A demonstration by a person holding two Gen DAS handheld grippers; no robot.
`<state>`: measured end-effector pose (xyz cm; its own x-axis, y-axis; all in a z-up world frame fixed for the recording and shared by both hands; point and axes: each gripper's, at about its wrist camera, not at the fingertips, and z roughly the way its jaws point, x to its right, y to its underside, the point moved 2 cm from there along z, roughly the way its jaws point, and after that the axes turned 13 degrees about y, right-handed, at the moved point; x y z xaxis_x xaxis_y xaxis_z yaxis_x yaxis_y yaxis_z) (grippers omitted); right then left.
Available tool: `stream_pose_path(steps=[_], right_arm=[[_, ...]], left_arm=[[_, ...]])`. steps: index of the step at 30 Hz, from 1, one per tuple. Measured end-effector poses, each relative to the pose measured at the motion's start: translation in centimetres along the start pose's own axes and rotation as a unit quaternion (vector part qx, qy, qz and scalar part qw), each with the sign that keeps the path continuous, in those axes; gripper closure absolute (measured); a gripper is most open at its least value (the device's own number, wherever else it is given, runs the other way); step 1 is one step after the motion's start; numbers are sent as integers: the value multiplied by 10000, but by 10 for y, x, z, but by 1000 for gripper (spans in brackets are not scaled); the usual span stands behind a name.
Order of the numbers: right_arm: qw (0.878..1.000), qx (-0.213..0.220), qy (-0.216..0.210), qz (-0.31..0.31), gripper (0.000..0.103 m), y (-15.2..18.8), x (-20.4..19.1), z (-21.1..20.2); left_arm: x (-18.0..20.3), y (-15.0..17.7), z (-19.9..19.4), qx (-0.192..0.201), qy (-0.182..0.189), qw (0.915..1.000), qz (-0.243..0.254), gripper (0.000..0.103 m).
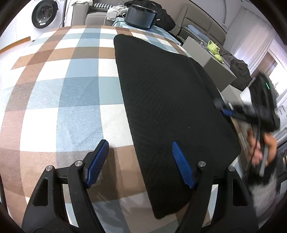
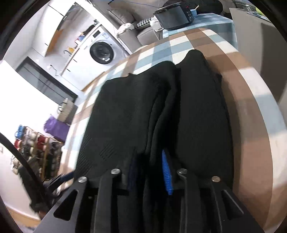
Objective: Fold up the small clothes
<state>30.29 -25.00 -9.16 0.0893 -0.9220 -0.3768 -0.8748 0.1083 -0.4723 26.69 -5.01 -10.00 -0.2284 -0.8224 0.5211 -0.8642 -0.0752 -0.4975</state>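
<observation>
A black knit garment [image 1: 161, 86] lies lengthwise in a long, narrow shape on the checked tablecloth [image 1: 71, 89]. My left gripper [image 1: 140, 145] stands open just above its near left edge, one pad over the cloth and one over the garment, with nothing gripped. My right gripper [image 1: 226, 109] is blurred at the garment's right edge, held by a person's hand [image 1: 260, 148]. In the right wrist view the garment [image 2: 122, 111] shows a raised ridge that runs between the jaws of the right gripper [image 2: 148, 156]. The jaws stand a little apart with fabric between them.
A black appliance [image 1: 140, 17] sits at the table's far end. Beyond it are a sofa and a washing machine [image 1: 44, 13]. Grey boxes with a green teapot [image 1: 213, 47] stand off the right side. A shoe rack [image 2: 34, 143] is on the floor to the left.
</observation>
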Motion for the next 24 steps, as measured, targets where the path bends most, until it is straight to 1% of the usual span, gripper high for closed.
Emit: stream_pose_path(steps=[2,4,5,7,9,10,12,13,14,15,17,18,19,22,24], right_arm=[[9999,-97,-49,74,69,26,2,-8],[10000,0,52,-10,69,51,0,-22],[9999,119,69,-66,69,66,-2,-34],[9993,311,192,-44,69,84,-2,-48],[9994,244,192,124,69,97,2,-49],[9995,225,166,177,69,102,7,-50],[9993,200,111,292,69,109,9,-51],[9993,208,126,275,69,108,4,-52],[9994,197,152,252,69,111,4,-55],[9994,180,159,256,69,112,3,-55],[9995,140,154,219,69,113,-1,-54],[9996,124,176,192,69,110,-3,-49],[9997,105,169,173,69,101,-1,-42],[9999,35,101,72,69,100,-10,-36],[10000,-57,-29,9,69,101,-18,-33]], left_arm=[[-1,-6,6,13,-6,10000,-12,32],[0,-12,11,-8,-21,10000,16,32],[1,-17,15,-4,-51,10000,32,32],[3,-22,19,-6,-103,9999,47,32],[5,-29,25,9,-75,10000,29,34],[5,-33,28,31,-84,10000,-12,39],[5,-40,33,47,-17,9999,-116,67],[5,-42,34,78,-5,9998,-188,71],[5,-44,34,142,14,9997,-211,84],[5,-45,34,198,28,9996,-198,89],[6,-44,30,300,-74,9994,-144,94],[5,-43,28,332,-81,9993,-149,95],[3,-42,26,359,-84,9992,-164,95],[-7,-36,14,429,-92,9987,-260,95],[-16,-29,1,460,-154,9984,-284,95]])
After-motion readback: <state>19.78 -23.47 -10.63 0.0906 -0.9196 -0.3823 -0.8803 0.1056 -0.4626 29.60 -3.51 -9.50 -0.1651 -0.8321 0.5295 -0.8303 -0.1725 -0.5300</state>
